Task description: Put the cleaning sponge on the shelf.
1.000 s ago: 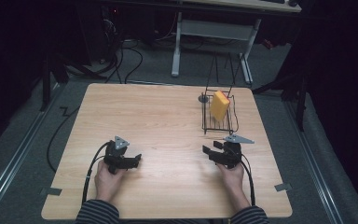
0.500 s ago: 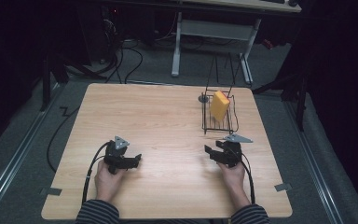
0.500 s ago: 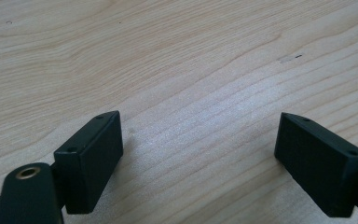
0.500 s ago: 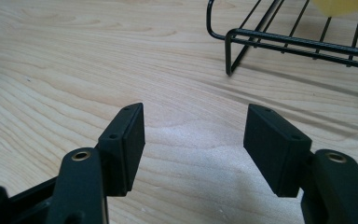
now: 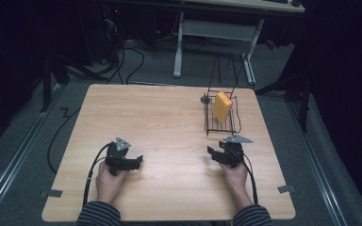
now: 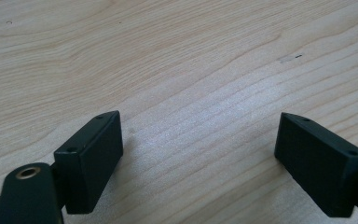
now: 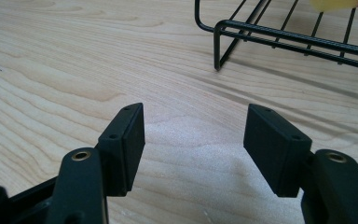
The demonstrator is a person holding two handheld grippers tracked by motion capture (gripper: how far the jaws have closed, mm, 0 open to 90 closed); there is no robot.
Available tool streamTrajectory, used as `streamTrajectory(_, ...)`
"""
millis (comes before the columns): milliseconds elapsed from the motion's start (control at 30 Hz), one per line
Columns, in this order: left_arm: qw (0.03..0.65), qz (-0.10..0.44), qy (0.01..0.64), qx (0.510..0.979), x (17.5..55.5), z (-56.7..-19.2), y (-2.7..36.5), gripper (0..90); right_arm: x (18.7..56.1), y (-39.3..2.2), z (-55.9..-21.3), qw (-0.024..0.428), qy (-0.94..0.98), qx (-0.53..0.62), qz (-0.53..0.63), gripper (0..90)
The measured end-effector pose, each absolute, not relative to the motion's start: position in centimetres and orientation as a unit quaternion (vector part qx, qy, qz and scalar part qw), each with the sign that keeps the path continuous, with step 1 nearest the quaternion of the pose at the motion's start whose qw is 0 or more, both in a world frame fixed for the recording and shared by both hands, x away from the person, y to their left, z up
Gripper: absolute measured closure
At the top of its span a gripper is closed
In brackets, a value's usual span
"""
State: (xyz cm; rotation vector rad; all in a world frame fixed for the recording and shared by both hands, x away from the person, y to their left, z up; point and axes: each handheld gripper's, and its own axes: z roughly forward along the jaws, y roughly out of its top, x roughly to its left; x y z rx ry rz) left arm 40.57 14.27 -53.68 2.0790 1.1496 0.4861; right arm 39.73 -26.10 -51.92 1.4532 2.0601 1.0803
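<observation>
On a light wooden table (image 5: 169,122) stands a black wire rack (image 5: 221,120) at the back right, with a yellow sponge (image 5: 222,107) upright in it. My left gripper (image 5: 135,162) rests low over the front left of the table, open, with only bare wood between its jaws (image 6: 198,154). My right gripper (image 5: 213,153) sits at the front right, just in front of the rack, also open with nothing between its jaws (image 7: 193,140). In the right gripper view the rack's lower rail (image 7: 289,35) lies close ahead, and a strip of the sponge (image 7: 335,3) shows at the top edge.
A small dark round disc (image 5: 206,100) lies next to the rack's back left corner. Beyond the table are a white desk frame (image 5: 217,33), cables on the grey floor (image 5: 132,56) and dark surroundings. Tape marks sit at the table's front corners (image 5: 285,189).
The right gripper has shifted very slightly; the left gripper, rack and sponge have kept still.
</observation>
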Motion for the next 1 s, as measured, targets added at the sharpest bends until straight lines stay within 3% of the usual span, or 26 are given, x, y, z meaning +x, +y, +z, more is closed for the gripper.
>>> streamTrajectory(733, 0.351, 0.188, 0.444, 0.803, 40.6, -53.7, 14.3, 15.8, 40.5, -25.0, -53.1, 0.200, 0.763, 0.509, 0.346, 36.2)
streamTrajectory(867, 0.351, 0.188, 0.444, 0.803, 40.6, -53.7, 14.3, 15.8, 40.3, -24.3, -53.2, 0.224, 0.778, 0.489, 0.326, 34.5)
streamTrajectory(1000, 0.351, 0.188, 0.444, 0.803, 40.5, -53.7, 14.3, 15.8, 40.2, -24.3, -53.2, 0.220, 0.776, 0.492, 0.326, 34.3)
